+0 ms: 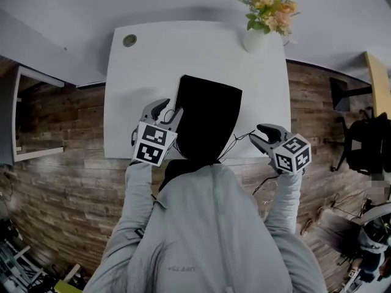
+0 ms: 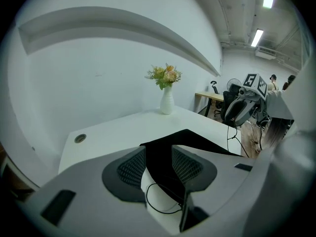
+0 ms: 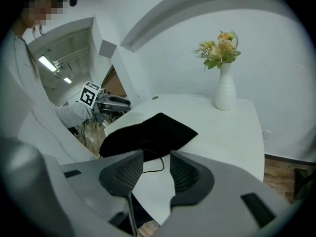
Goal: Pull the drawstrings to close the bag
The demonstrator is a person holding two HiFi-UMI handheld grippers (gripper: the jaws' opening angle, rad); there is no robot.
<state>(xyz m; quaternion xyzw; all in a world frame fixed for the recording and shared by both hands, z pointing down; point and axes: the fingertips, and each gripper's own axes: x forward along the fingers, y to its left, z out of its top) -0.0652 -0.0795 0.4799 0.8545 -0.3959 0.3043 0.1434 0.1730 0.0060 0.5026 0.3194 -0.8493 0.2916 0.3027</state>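
A black drawstring bag (image 1: 208, 115) lies flat on the white table (image 1: 140, 84), its mouth end toward the near edge. My left gripper (image 1: 168, 112) hovers over the bag's near left edge, open. In the left gripper view the bag (image 2: 195, 138) shows through the gap, with a loop of thin black cord (image 2: 168, 213) on the table below. My right gripper (image 1: 256, 133) hangs open off the table's near right corner. A thin drawstring (image 1: 238, 138) runs from the bag toward it. In the right gripper view the bag (image 3: 148, 132) lies ahead, and the cord (image 3: 162, 163) curls between the open jaws.
A white vase of flowers (image 1: 256, 40) stands at the table's far right corner. A round cable hole (image 1: 129, 40) sits at the far left. Wooden floor surrounds the table; a chair and cables (image 1: 360, 139) stand to the right.
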